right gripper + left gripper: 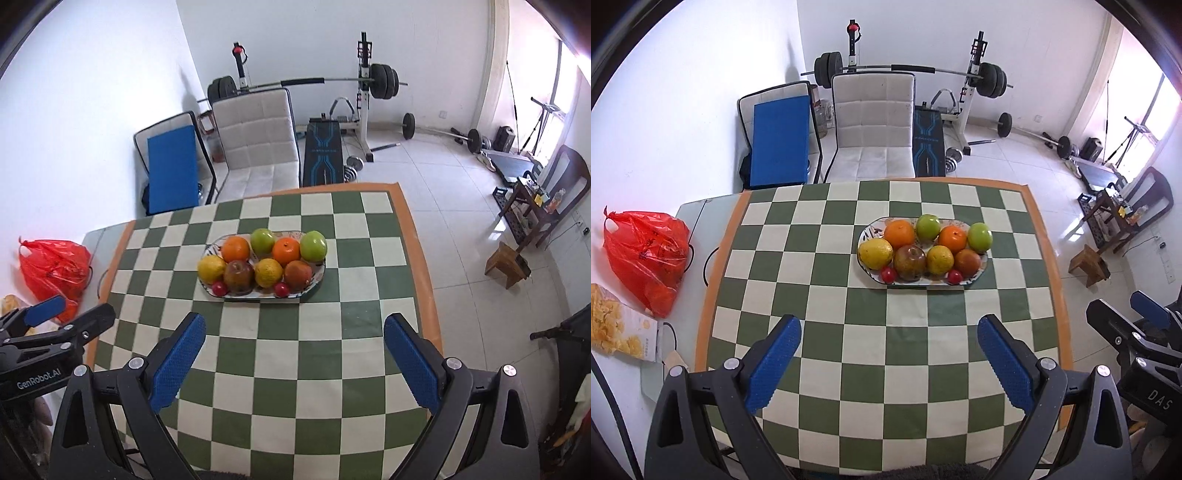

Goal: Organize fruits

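Observation:
An oval patterned plate (pixel 984 264) (pixel 318 278) sits on the green-and-cream checked tablecloth (pixel 879 332) (pixel 295 350). It holds two oranges (pixel 899 233), two green apples (pixel 928 227), two yellow lemons (pixel 874 253), two red-brown apples (pixel 910 262) and two small red fruits (pixel 888 274). My left gripper (pixel 889 325) hangs open over the near part of the cloth, well short of the plate, nothing between its blue pads. My right gripper (pixel 294 323) is open too, just as far back. Each gripper shows at the edge of the other's view.
A red plastic bag (pixel 646 254) (pixel 55 267) and a snack box (pixel 620 328) lie on the table's left side, off the cloth. A white chair (pixel 873 125) stands behind the table, with a blue-cushioned one (pixel 779 140) beside it. Weight bench, barbells and a small wooden stool (pixel 1089 264) occupy the floor.

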`<state>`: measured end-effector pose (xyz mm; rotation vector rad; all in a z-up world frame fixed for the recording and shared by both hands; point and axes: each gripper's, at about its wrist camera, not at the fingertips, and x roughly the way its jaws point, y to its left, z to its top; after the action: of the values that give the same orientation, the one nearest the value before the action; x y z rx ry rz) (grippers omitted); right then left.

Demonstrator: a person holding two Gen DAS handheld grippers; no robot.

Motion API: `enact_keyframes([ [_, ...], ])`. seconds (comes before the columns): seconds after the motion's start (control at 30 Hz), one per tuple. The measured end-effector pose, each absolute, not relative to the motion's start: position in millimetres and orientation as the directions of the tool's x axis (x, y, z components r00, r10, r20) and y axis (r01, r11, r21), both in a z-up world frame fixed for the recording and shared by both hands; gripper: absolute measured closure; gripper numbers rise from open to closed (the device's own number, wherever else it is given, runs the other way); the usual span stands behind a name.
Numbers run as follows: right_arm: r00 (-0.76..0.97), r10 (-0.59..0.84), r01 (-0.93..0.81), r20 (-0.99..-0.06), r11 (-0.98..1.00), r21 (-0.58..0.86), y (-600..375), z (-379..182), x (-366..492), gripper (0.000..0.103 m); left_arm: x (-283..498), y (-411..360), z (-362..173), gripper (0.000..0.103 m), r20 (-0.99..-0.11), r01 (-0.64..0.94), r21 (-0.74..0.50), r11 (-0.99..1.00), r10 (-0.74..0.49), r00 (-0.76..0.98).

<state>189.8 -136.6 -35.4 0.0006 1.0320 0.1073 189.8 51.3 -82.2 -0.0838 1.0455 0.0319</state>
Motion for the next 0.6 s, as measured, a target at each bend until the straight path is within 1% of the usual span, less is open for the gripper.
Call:
enact_keyframes([
  [0.17, 0.548, 0.107, -0.103, -0.83, 0.993, 0.06, -131.2, 2.2, 158.3, 0.004, 165.8, 55.0, -55.6, 0.005, -0.84, -0.071, -0.068, 0.995, -0.019, 0.542],
  [0.33, 0.566, 0.117, -0.112, -0.816, 0.992, 0.065, -127.2, 28.1, 134.7, 0.004, 148.3, 55.7, -39.7, 0.005, -0.826, -0.061, -0.081, 0.995, -0.032, 0.562],
  [0.6, 0.581, 0.109, -0.113, -0.807, 0.992, 0.052, -124.5, 48.2, 116.7, 0.004, 130.7, 57.2, -21.4, 0.005, -0.808, -0.059, -0.082, 0.995, -0.032, 0.588],
])
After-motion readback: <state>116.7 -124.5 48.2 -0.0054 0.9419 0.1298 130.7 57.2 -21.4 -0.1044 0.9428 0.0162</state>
